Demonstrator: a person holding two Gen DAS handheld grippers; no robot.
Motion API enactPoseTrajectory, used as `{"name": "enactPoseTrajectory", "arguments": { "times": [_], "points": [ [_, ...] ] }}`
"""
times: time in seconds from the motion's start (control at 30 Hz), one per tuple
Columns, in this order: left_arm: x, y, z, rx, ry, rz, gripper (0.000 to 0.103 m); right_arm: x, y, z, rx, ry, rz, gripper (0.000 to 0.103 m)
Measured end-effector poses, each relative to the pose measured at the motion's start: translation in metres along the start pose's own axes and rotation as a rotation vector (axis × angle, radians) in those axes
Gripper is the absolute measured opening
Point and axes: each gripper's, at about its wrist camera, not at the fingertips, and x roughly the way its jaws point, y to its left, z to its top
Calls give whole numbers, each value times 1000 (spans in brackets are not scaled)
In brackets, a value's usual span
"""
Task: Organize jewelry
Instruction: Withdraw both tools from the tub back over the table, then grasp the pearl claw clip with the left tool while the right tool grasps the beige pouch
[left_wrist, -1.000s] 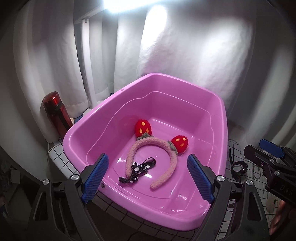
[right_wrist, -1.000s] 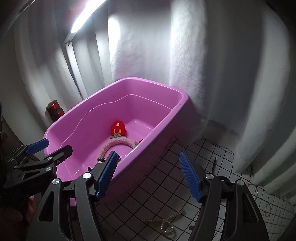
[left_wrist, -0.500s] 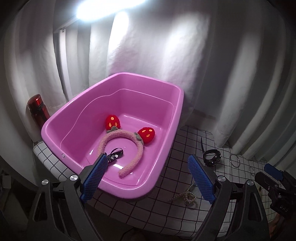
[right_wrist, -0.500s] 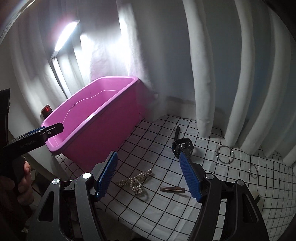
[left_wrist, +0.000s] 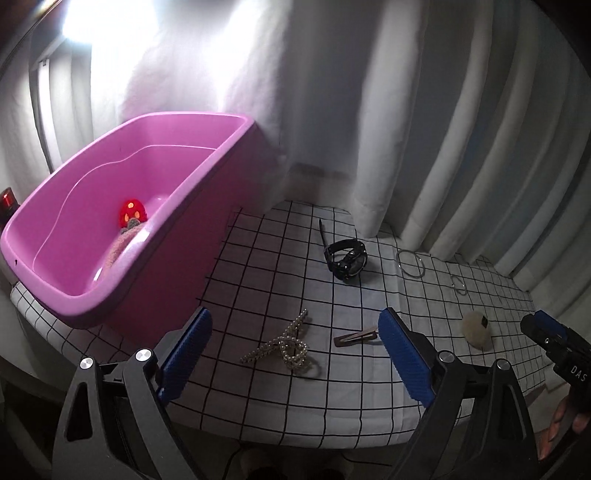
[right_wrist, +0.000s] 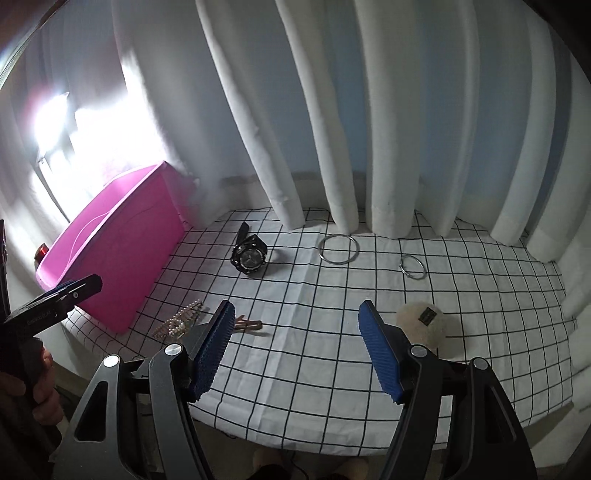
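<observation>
Both tools gape wide and hold nothing. Under the left tool (left_wrist: 295, 354) lie a pearl clip (left_wrist: 282, 345) and a barrette (left_wrist: 356, 336); the right tool (right_wrist: 297, 349) has a puff (right_wrist: 424, 323) just right of it, a watch (right_wrist: 250, 255) and rings (right_wrist: 339, 249) beyond.

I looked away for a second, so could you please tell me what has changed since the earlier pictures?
Both tools swung away from the pink tub toward the checked cloth: the left tool now faces the pearl clip, the right tool bare cloth beside the fluffy clip. Nothing was grasped or released. Both remain open and empty; the jewelry lies unmoved.
</observation>
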Motion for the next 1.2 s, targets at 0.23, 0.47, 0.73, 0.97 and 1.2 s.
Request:
{"name": "enactPoseTrajectory", "arguments": {
  "times": [0.23, 0.47, 0.73, 0.97, 1.2],
  "points": [
    [40, -5, -28, 20, 93, 24, 90, 13, -47, -26, 115, 40, -74, 67],
    [68, 2, -39, 19, 113, 58, 90, 32, -72, -46, 166, 60, -129, 67],
    [93, 11, -46, 9, 103, 62, 90, 66, -100, -57, 224, 66, -180, 67],
    [112, 14, -52, 7, 115, 56, 90, 94, -117, -58, 257, 77, -203, 67],
    [129, 15, -57, 13, 130, 47, 90, 111, -125, -59, 284, 72, -207, 67]
  ]
}}
